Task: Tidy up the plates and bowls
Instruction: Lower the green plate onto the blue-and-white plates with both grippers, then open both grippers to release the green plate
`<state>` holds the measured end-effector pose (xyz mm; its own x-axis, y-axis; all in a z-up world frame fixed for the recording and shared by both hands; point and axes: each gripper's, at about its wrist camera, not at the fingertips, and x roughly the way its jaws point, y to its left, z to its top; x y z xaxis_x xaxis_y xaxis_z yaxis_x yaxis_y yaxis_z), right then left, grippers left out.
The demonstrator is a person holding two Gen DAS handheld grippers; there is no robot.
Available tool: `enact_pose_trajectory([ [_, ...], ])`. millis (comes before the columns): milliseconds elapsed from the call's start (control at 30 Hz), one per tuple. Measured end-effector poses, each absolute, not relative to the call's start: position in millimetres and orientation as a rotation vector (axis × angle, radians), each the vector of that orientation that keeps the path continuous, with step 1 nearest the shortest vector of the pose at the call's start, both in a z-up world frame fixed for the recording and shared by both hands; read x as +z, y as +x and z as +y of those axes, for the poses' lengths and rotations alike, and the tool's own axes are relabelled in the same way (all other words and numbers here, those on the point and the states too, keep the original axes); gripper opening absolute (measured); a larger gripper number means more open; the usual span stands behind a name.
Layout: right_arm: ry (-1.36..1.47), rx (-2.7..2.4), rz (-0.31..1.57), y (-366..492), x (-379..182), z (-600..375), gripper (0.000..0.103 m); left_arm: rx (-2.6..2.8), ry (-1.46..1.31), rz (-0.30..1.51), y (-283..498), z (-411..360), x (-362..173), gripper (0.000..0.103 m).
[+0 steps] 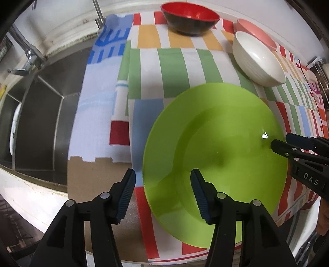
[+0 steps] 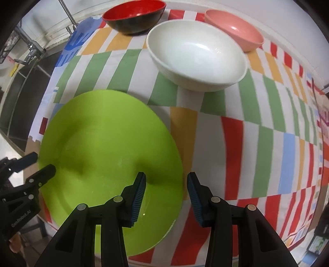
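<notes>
Left wrist view close above the tabletop (image 1: 98, 170), angled down from the plate's left near the sink (image 1: 45, 115), right wrist view equally close from the plate's right, both sharing the green plate (image 1: 216, 164), white bowl (image 2: 195, 55), red bowl (image 2: 133, 16), pink bowl (image 2: 236, 32), striped cloth (image 2: 246, 133)

A striped cloth (image 1: 178, 61) in green, orange, red and blue (with white between) covers the desk, beside a steel sink (image 1: 47, 115) with a faucet (image 1: 26, 61).

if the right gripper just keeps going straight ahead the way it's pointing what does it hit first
Probably the right rim of the green plate, which lies between the open right gripper fingers. Farther along sits the white bowl, though depth is unclear.
</notes>
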<state>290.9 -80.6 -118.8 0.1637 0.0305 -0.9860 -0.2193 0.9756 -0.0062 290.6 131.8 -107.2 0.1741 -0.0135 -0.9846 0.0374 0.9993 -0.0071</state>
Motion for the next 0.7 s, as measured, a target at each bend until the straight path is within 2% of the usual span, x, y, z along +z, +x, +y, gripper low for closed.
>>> enact_pose_trajectory([
  [700,-0.109,0.133,1.051,312,-43,-124,0.043,-0.073,0.136,1.18,331,75,-46,0.063],
])
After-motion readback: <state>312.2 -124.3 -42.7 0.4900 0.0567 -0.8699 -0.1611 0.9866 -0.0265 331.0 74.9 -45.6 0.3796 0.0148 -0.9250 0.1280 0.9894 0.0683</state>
